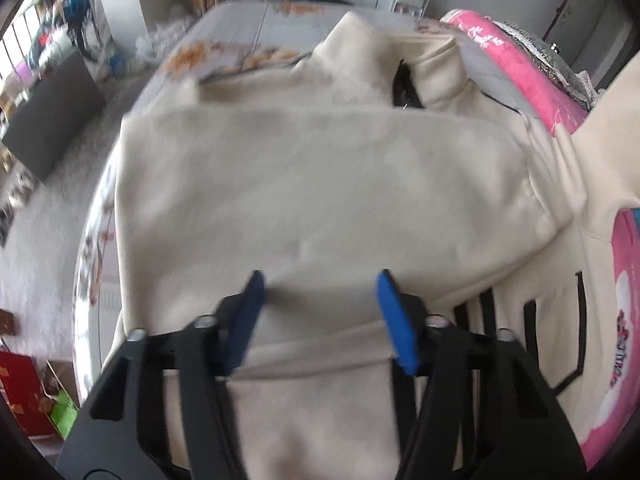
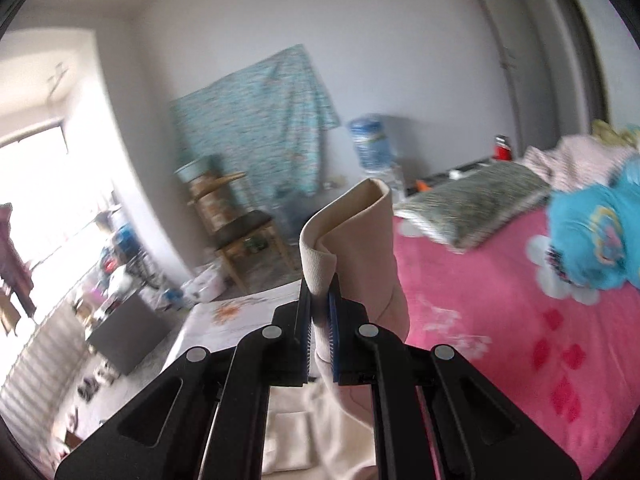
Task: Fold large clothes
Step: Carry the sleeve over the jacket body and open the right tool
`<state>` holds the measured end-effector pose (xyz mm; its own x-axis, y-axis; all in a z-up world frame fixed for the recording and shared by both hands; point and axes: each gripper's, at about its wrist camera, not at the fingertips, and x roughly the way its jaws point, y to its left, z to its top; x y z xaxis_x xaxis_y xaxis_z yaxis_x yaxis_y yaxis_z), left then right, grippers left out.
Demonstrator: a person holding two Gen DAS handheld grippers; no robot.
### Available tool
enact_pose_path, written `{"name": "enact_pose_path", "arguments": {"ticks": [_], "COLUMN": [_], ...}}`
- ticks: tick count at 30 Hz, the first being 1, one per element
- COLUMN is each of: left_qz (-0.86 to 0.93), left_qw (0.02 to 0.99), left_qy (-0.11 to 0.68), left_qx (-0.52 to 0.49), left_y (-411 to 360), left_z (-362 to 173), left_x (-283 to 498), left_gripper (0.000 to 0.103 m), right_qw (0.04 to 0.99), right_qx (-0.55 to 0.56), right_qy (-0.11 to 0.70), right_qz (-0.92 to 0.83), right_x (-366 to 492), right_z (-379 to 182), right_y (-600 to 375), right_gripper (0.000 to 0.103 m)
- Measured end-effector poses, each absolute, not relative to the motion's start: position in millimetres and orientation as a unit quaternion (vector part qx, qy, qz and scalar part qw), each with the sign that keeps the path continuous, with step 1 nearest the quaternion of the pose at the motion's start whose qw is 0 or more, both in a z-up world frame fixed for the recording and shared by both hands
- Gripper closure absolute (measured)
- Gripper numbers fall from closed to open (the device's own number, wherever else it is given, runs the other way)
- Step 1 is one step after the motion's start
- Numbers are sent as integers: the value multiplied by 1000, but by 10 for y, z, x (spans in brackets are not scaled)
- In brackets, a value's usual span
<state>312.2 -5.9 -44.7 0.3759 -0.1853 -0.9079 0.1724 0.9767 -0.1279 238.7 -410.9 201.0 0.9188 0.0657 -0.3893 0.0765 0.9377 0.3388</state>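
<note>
Garment: a large cream hoodie (image 1: 320, 184) lies spread on the bed (image 1: 248, 28), with one part folded across its body and black stripes showing at the lower right of the left wrist view.
Left tool: the left tool (image 1: 320, 292) hovers over the near part of the cream fabric, its blue-padded fingers (image 1: 394, 320) spread wide with nothing between them; the cloth lies below and ahead of the tips.
Right tool: the right tool (image 2: 320, 308) is clamped on a ribbed cuff of the hoodie (image 2: 352, 240), the fingers nearly together with the fabric pinched between the blue pads.
Cuff position: the gripped cuff stands up above the fingertips, its open end curling at the top, while the rest of the cream cloth hangs down below the tool.
Bed cover: a pink floral blanket (image 2: 500, 300) lies to the right of the raised cuff; in the left wrist view it borders the garment's right edge.
Nearby on bed: a grey patterned pillow (image 2: 476, 204) and a blue bundle (image 2: 600, 236) rest on the pink blanket, well apart from the cuff.
Background: a wooden chair (image 2: 240, 236) and a hanging teal cloth (image 2: 272, 128) stand against the far wall.
</note>
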Motion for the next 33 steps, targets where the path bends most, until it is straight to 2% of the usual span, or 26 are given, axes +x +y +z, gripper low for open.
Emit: {"name": "enact_pose_path", "arguments": {"ticks": [2, 5, 8, 10, 13, 16, 18, 19, 20, 24, 26, 33], "left_qz": [-107, -115, -127, -138, -150, -166, -182, -190, -198, -219, -220, -193], "left_qw": [826, 824, 822, 821, 824, 823, 820, 818, 816, 810, 806, 800], "left_qy": [553, 554, 554, 551, 543, 537, 534, 533, 531, 527, 529, 532], "left_qx": [-16, -25, -40, -52, -64, -78, -93, -101, -110, -136, -150, -200], "left_y": [98, 271, 410, 482, 610, 717, 773, 800, 827, 880, 885, 868], "left_z": [-474, -494, -486, -463, -422, -379, -358, -349, -338, -300, -295, -370], "left_x": [3102, 3045, 2990, 2957, 2909, 2859, 2842, 2828, 2816, 2810, 2860, 3283], "left_gripper": [68, 81, 90, 92, 92, 92, 92, 92, 92, 90, 83, 71], "right_qw": [964, 962, 957, 953, 944, 915, 880, 874, 871, 872, 877, 896], "right_qx": [169, 152, 143, 135, 121, 100, 82, 75, 66, 67, 87, 120], "right_qy": [206, 218, 233, 245, 265, 322, 386, 400, 409, 414, 414, 412], "right_qz": [22, 58, 92, 114, 154, 221, 264, 266, 265, 251, 227, 112], "right_x": [2453, 2592, 2715, 2815, 2940, 3084, 3169, 3168, 3159, 3104, 3085, 2944], "right_z": [1993, 1915, 1792, 1676, 1457, 1106, 792, 712, 619, 510, 516, 387], "right_y": [-3813, -3328, -2888, -2551, -1996, -1436, -1081, -992, -942, -1141, -1469, -2604], "right_gripper": [95, 95, 95, 95, 95, 92, 76, 63, 59, 52, 49, 44]}}
